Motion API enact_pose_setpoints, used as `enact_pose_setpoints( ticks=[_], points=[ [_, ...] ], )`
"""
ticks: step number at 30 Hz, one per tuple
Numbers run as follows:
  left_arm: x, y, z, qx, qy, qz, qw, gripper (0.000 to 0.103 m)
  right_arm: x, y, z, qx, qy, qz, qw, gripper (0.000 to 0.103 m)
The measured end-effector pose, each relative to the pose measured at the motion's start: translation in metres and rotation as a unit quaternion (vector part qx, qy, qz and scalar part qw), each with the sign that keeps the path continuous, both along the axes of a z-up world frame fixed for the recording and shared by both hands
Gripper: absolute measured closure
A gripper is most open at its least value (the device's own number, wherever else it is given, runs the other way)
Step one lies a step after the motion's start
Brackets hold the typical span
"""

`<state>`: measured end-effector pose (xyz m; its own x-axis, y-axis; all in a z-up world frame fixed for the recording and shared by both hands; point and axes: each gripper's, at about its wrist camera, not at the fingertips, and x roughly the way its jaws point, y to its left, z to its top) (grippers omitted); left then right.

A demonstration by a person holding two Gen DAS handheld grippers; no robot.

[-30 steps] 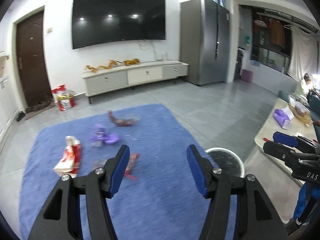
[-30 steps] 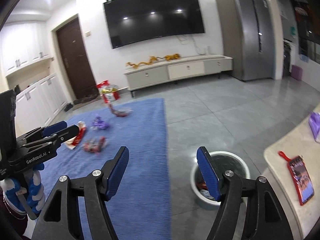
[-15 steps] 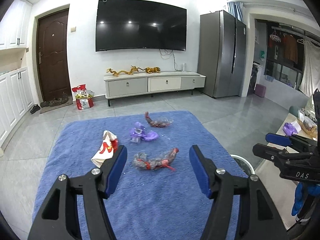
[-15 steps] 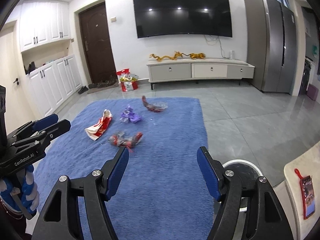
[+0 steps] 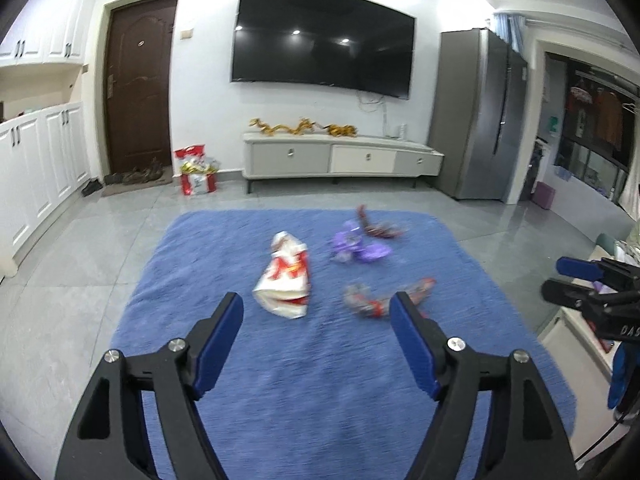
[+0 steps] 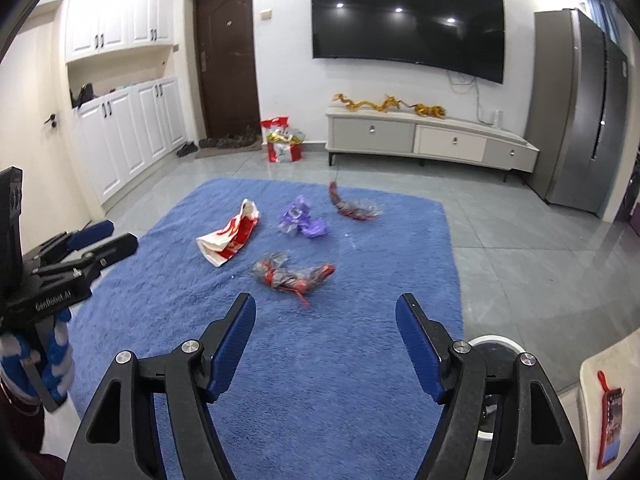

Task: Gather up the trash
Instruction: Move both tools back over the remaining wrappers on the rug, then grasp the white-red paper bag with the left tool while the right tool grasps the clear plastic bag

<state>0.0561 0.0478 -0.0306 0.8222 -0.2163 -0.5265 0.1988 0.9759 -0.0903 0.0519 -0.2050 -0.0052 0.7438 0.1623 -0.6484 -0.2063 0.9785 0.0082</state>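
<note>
Several pieces of trash lie on a blue rug [image 5: 320, 380] [image 6: 340, 360]: a white and red bag [image 5: 286, 278] [image 6: 230, 238], a purple wrapper [image 5: 356, 248] [image 6: 302, 222], a crumpled clear and red wrapper [image 5: 380, 298] [image 6: 292, 274], and a far red wrapper [image 5: 378, 226] [image 6: 352, 206]. My left gripper [image 5: 316, 318] is open and empty, above the rug just short of the bag. My right gripper [image 6: 326, 322] is open and empty, short of the clear and red wrapper. A white trash bin [image 6: 496, 346] sits at the rug's right edge behind my right finger.
A TV cabinet [image 5: 344, 158] [image 6: 432, 142] stands at the far wall under a TV. A red gift bag [image 5: 196, 176] [image 6: 282, 144] is near the brown door. White cupboards [image 6: 128, 136] line the left wall. A fridge [image 5: 476, 132] is at right. A counter [image 6: 608, 400] holds a red phone.
Both views have swung left and come closer to the rug. The trash now sits nearer and more central. The bin has slipped out of the left view and to the right view's lower edge.
</note>
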Motion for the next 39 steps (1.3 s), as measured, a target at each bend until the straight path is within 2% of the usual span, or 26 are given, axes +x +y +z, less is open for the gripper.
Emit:
enact_pose_setpoints(
  ticks=[4, 8, 15, 20, 23, 29, 32, 34, 39],
  points=[
    [0.017, 0.033, -0.021, 0.004, 0.028, 0.023, 0.9993, 0.027, 0.019, 0.01, -0.016, -0.004, 0.02, 0.021, 1.0, 0.031],
    [0.042, 0.044, -0.035, -0.003, 0.056, 0.02, 0.9982, 0.027, 0.042, 0.022, -0.033, -0.003, 0.038, 0.051, 0.998, 0.031],
    [0.114, 0.017, -0.06, 0.006, 0.1, -0.03, 0.9945, 0.027, 0.091, 0.046, -0.058, 0.001, 0.061, 0.109, 0.992, 0.031],
    [0.168, 0.0, -0.087, 0.03, 0.129, -0.031, 0.9907, 0.027, 0.128, 0.056, -0.079, -0.013, 0.083, 0.123, 0.989, 0.031],
    [0.195, -0.002, -0.1, 0.026, 0.148, -0.034, 0.9881, 0.027, 0.146, 0.062, -0.093, -0.025, 0.098, 0.129, 0.986, 0.031],
    [0.221, -0.015, -0.124, 0.03, 0.184, -0.053, 0.9811, 0.027, 0.166, 0.066, -0.116, -0.04, 0.123, 0.136, 0.982, 0.031],
    [0.216, -0.025, -0.126, 0.055, 0.171, -0.054, 0.9822, 0.03, 0.167, 0.063, -0.124, -0.041, 0.132, 0.133, 0.981, 0.031],
    [0.213, -0.027, -0.127, 0.06, 0.166, -0.054, 0.9829, 0.046, 0.166, 0.058, -0.128, -0.04, 0.136, 0.128, 0.982, 0.038],
    [0.205, -0.024, -0.127, 0.054, 0.161, -0.051, 0.9842, 0.046, 0.161, 0.044, -0.128, -0.02, 0.131, 0.11, 0.985, 0.062]
  ],
)
